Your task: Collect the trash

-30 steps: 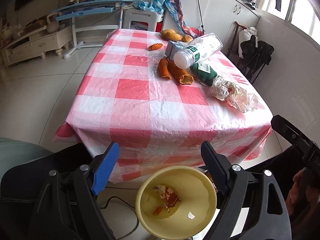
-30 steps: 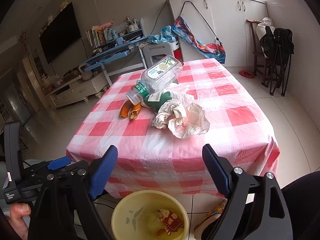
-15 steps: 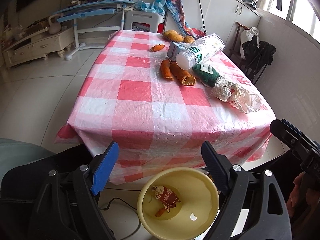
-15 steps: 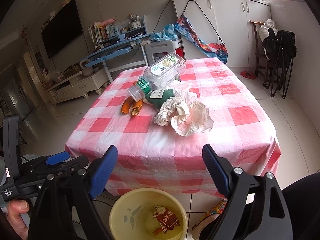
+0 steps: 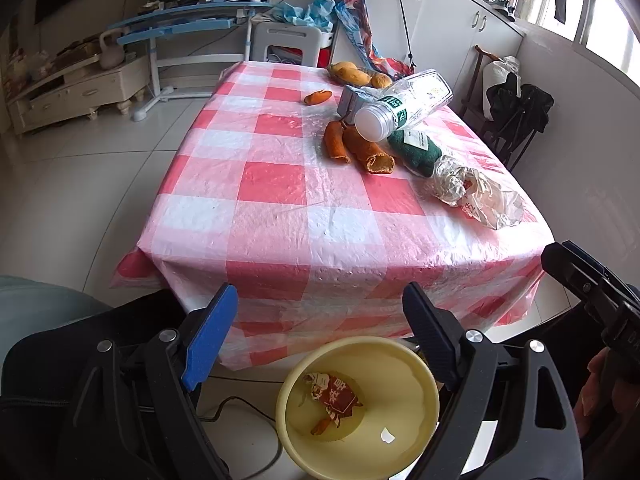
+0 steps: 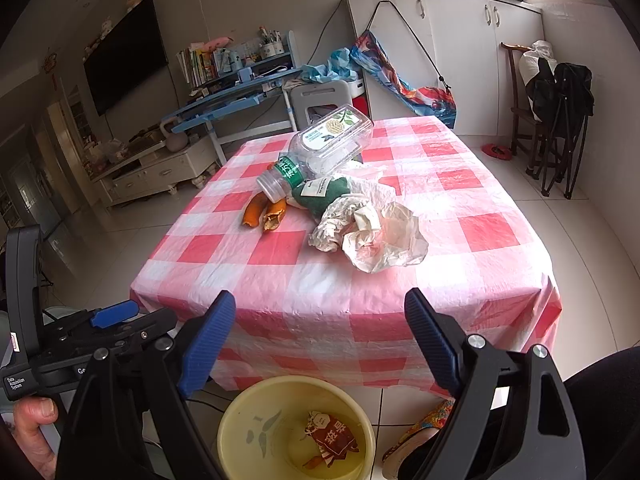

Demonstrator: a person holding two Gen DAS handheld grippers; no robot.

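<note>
- The left tongs (image 5: 320, 332) were released and empty, above the yellow bin (image 5: 416, 364) on the floor.
- The right tongs (image 6: 320, 334) likewise gaped with nothing between them.
- At twelve o'clock, the bench (image 6: 484, 232) carried a crumpled wrapper (image 6: 376, 236), a clear bottle (image 6: 320, 148) lying tilted, and orange peels (image 6: 264, 212).
- A red packet (image 6: 334, 438) lay in the bin.

Left wrist view sits low off the near edge of the table (image 5: 304, 216), looking forward and down across the checked cloth, the plastic bottle (image 5: 404, 104) well away toward the far right. Right wrist view looks from the same near edge, a touch more level, taking in the room behind. Both share the table and the yellow bucket (image 6: 240, 420) just below.
</note>
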